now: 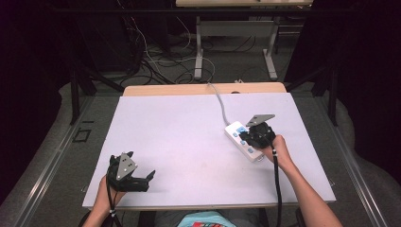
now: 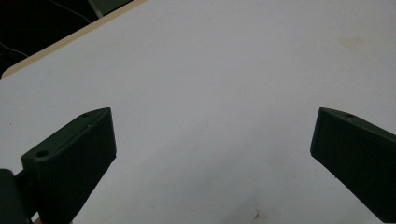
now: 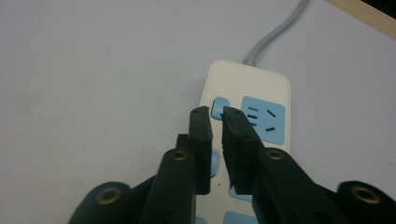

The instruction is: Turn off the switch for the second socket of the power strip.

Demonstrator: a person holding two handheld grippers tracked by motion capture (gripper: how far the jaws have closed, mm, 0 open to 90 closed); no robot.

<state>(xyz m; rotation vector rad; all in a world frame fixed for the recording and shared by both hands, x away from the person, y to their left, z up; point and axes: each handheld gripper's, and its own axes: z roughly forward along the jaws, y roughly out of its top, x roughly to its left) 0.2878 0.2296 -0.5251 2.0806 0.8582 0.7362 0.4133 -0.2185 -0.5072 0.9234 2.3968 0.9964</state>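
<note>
White power strip (image 1: 243,140) lies near the desk's (image 1: 189,137) right edge under the nearly closed right claw (image 1: 249,135); left claw (image 1: 150,177), spread wide, rests near the front-left corner

Power strip (image 3: 247,93) – glossy white plastic; table (image 1: 189,137) – matt white top, wood edge.

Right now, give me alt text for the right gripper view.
Black tongs, nearly closed, hover over a white power strip with blue sockets, tips by its small blue switch. The strip's grey cord trails away across a white table.
</note>
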